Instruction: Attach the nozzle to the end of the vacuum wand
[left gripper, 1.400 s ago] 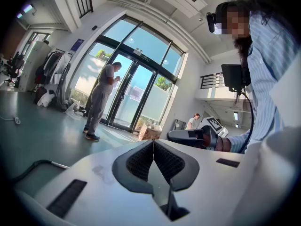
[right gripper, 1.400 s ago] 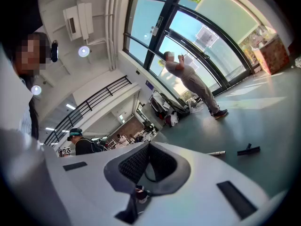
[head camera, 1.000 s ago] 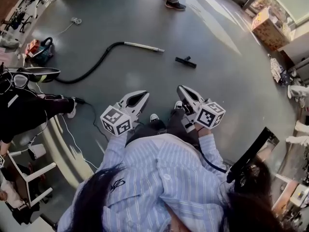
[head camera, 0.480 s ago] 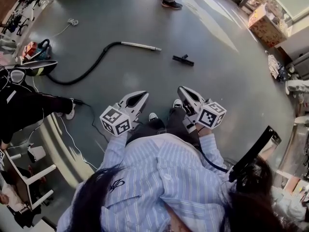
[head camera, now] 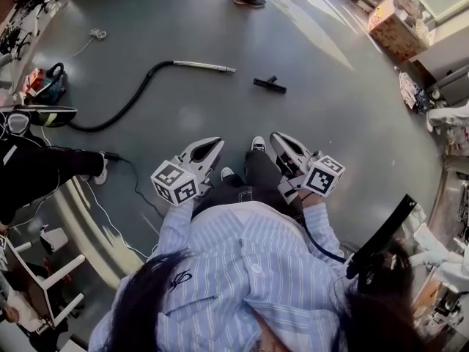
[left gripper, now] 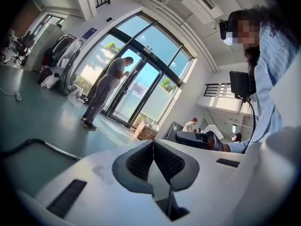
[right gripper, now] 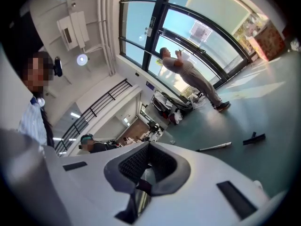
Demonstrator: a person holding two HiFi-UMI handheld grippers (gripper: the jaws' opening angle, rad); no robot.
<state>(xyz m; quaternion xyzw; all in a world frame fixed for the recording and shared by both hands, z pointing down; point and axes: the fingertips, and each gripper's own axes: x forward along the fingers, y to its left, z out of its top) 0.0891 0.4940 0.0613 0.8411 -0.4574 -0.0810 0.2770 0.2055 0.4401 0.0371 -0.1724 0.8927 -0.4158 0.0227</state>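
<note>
Left gripper (head camera: 218, 143) and right gripper (head camera: 275, 136) are closed empty; nozzle (head camera: 270, 85) looks too small for detail.

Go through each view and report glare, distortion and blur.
Head view: strong fisheye curves the floor; sunlight streaks at upper right; vacuum wand and nozzle small but sharp. Left gripper view: dark vignette in the corners, bright daylight through the glass doors. Right gripper view: scene tilted, same vignette, same bright glass.
</note>
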